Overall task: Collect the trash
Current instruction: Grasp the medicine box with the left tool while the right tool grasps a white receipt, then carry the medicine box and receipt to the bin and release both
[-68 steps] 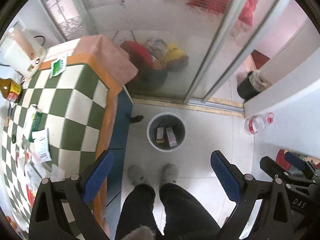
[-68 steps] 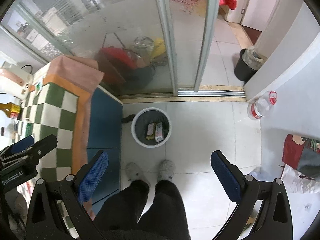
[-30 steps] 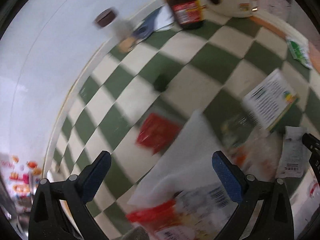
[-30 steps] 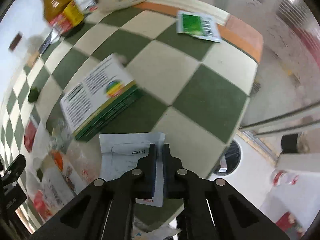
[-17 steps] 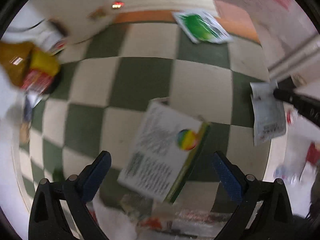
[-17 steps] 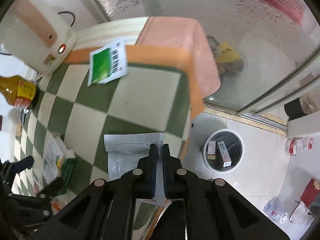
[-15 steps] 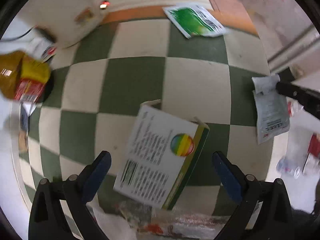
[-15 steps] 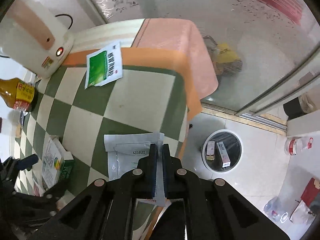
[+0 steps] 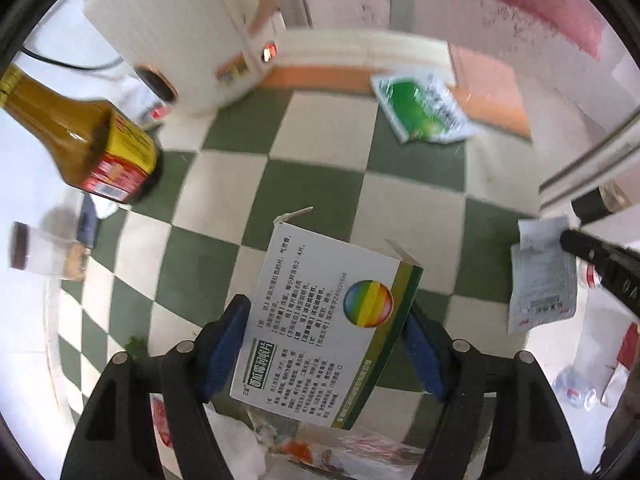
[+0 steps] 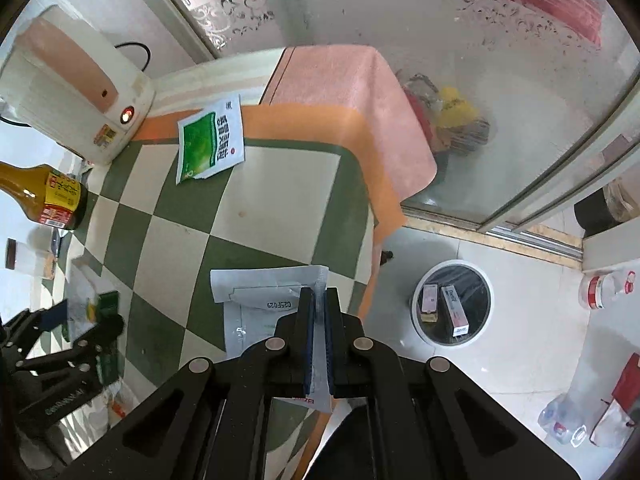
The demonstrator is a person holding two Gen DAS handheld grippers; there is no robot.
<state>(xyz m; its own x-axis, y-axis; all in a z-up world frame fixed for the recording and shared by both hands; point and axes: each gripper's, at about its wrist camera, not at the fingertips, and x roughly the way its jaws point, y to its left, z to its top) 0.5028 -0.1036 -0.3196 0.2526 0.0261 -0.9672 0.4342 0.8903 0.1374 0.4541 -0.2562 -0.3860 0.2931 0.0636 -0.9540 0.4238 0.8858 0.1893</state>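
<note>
The left tongs (image 9: 324,350) are clenched on a medicine box (image 9: 320,332) over the checkered surface (image 9: 320,184), blue pads against both its sides. The right tongs (image 10: 318,308) pinch a white sachet (image 10: 256,300) near the surface's right edge, above the floor. A green sachet (image 10: 210,144) lies near the far edge beside the kettle (image 10: 68,92). The bin (image 10: 480,280) on the floor holds two boxes.

Green-and-cream checkered tabletop (image 10: 256,184)

On it: a green foil sachet (image 10: 210,142), brown glass sauce bottle (image 10: 42,194), cream kettle (image 10: 68,88).
</note>
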